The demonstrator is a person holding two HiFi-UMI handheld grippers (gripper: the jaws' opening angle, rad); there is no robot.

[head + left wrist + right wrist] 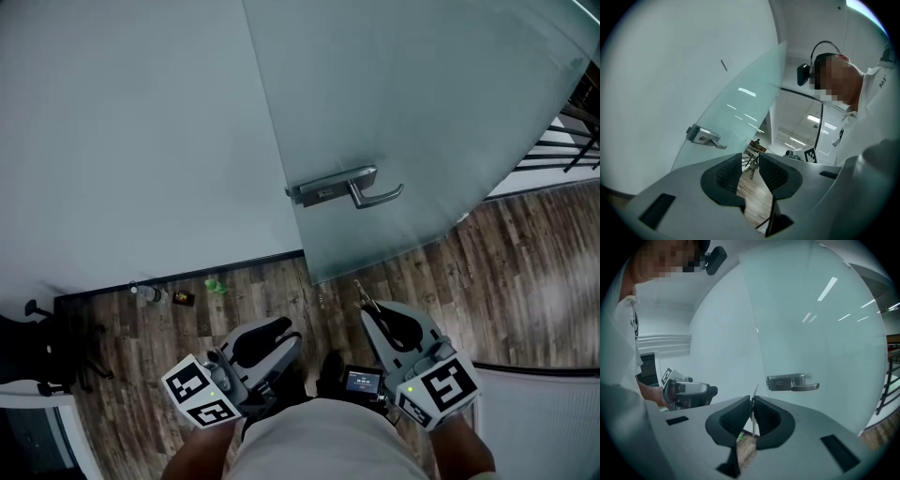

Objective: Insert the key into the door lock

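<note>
**Approach to the lock, key in hand.** The right tool (752, 401) is clenched on the key (755, 391). The thin metal stands edge-on between the ribbed pads, its tip rises just above them, and a slender part hangs below, perhaps a ring or further keys. In the head view the key (362, 295) juts from the right tool (367, 311) over the wooden floor (525, 272). It sits below the door lock (323, 192) and well apart from it. The lock is a metal plate with a lever handle (377, 196), set at the edge of the frosted glass door (403, 94). The left tool (750, 157) is released, its jaws a little apart with nothing between them. It is held low beside the right tool, away from the door.

*Handling.* The key is judged light, stiff and smooth, so it may swivel between the pads when its tip meets the keyhole. The hold belongs on the broad head, flat faces against the pads, with the whole blade free. Any hanging ring may swing and tug at the blade. The glass should be spared knocks from either tool.
</note>
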